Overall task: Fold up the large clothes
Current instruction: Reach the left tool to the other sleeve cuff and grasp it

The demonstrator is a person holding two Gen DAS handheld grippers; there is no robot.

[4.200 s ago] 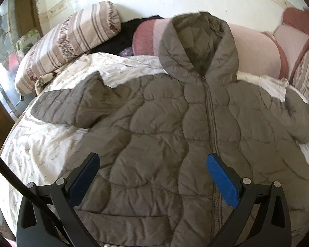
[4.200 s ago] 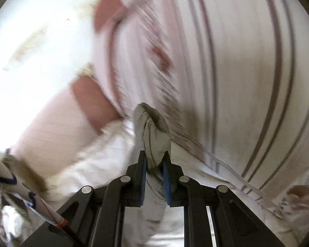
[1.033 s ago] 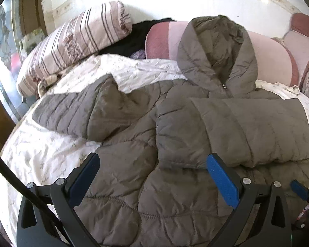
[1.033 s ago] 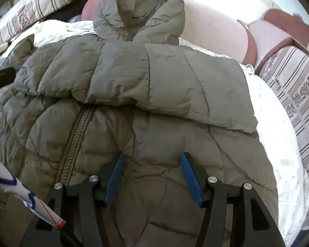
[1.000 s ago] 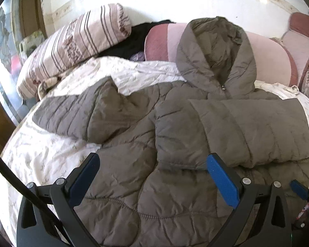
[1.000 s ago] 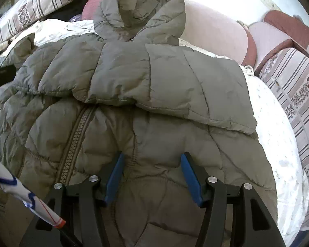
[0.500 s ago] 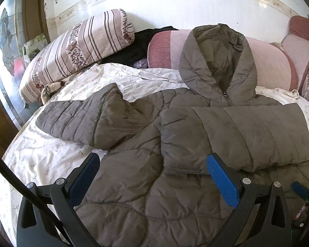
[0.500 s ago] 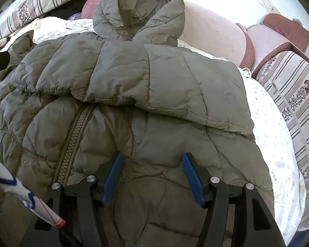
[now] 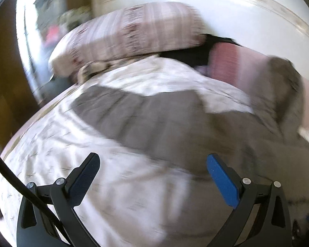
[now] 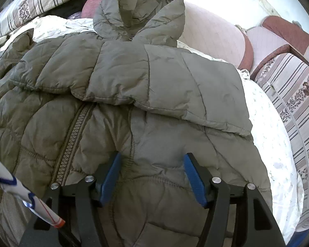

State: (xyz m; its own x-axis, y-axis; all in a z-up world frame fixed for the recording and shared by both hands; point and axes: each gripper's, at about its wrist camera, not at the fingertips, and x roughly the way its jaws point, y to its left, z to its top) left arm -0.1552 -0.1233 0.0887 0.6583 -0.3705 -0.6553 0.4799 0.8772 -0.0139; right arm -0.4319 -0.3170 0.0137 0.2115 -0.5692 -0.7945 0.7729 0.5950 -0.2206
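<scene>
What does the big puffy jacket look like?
The jacket is grey-brown, quilted and puffy, lying front-up on the pale bedsheet. Its hood leans against a pink cushion. One sleeve is folded across the chest; the zip is closed.

**Both grippers tilted down, jaws apart**

Left gripper: jaws spread wide, blue pads facing each other across an empty gap; nothing pinched. Its view is smeared with motion blur. Pitched down at a moderate angle.

Right gripper: jaws opening, blue pads parted. Fabric bulges up between them, but the pads do not pinch it. Pitched down more steeply than the left.
</scene>
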